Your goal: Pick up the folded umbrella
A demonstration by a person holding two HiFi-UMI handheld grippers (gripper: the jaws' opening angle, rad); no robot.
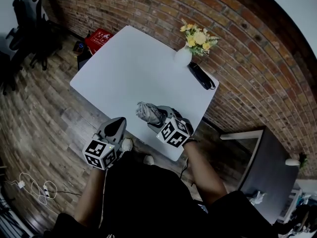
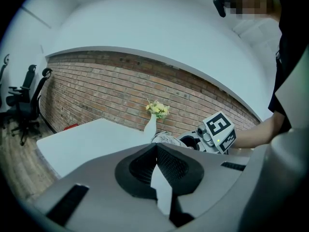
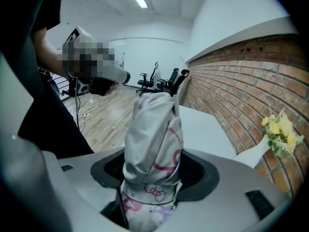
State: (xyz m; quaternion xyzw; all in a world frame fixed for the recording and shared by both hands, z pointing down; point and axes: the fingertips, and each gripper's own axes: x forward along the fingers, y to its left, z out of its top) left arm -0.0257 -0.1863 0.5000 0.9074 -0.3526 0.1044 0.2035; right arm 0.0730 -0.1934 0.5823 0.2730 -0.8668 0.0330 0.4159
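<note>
The folded umbrella [image 1: 147, 112], pale grey cloth with pink print, is lifted above the near edge of the white table [image 1: 124, 68]. My right gripper [image 1: 157, 118] is shut on it. In the right gripper view the umbrella [image 3: 152, 139] stands up between the dark pads and fills the gap, with my right gripper [image 3: 150, 180] clamped round its lower part. My left gripper [image 1: 119, 124] hovers off the table's near-left edge, jaws together and holding nothing. In the left gripper view my left gripper [image 2: 157, 153] points over the table toward the umbrella [image 2: 166, 138] and the right gripper's marker cube [image 2: 219, 128].
A white vase of yellow flowers [image 1: 185, 53] and a black elongated object [image 1: 201, 76] sit at the table's far side by the brick wall. A red box [image 1: 98, 37] and office chairs [image 1: 29, 29] stand at the left. A dark cabinet [image 1: 262, 162] is at the right.
</note>
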